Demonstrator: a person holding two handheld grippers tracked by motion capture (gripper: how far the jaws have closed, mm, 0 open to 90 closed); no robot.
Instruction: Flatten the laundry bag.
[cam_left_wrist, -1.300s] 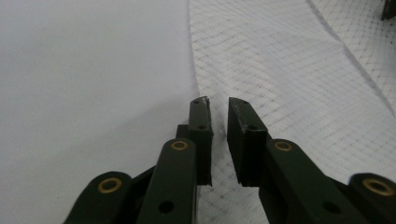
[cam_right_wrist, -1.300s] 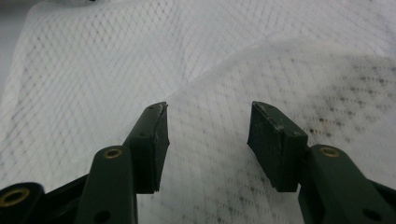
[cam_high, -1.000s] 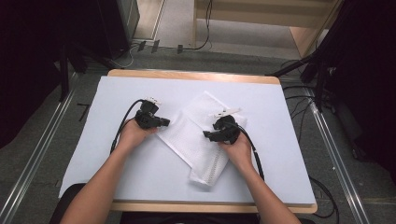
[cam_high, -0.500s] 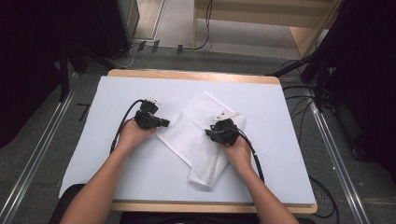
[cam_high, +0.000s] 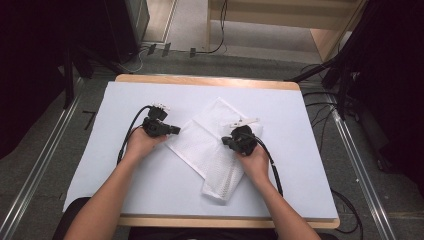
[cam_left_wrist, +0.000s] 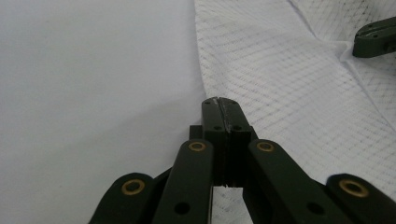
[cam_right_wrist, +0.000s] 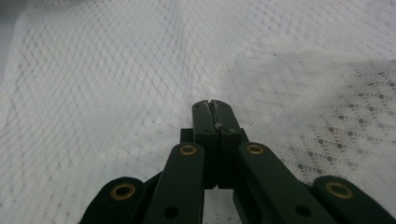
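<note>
A white mesh cloth (cam_high: 210, 145) lies folded on the table's middle, one end reaching toward the front edge. My left gripper (cam_high: 176, 131) rests at its left edge, jaws together, with a thin pale line of mesh (cam_left_wrist: 280, 70) pinched at the tip (cam_left_wrist: 220, 101). On the cloth's right part sits my right gripper (cam_high: 225, 141). Its jaws have just been closing and now press together on a raised ridge of the mesh (cam_right_wrist: 116, 70), white threads showing between the pads at its tip (cam_right_wrist: 211, 103). The right gripper's black jaw (cam_left_wrist: 376, 39) also appears far off in the left gripper view.
A pale blue-white sheet (cam_high: 100, 165) covers the wooden table (cam_high: 210, 80). A small white tab (cam_high: 245, 121) sticks out of the cloth beyond the right gripper. Black cables (cam_high: 272, 165) trail from both grippers toward the person. Dark stands and floor cables surround the table.
The right gripper's jaws have closed onto the cloth, which has bunched slightly under them. Both hands have stayed where they were.
</note>
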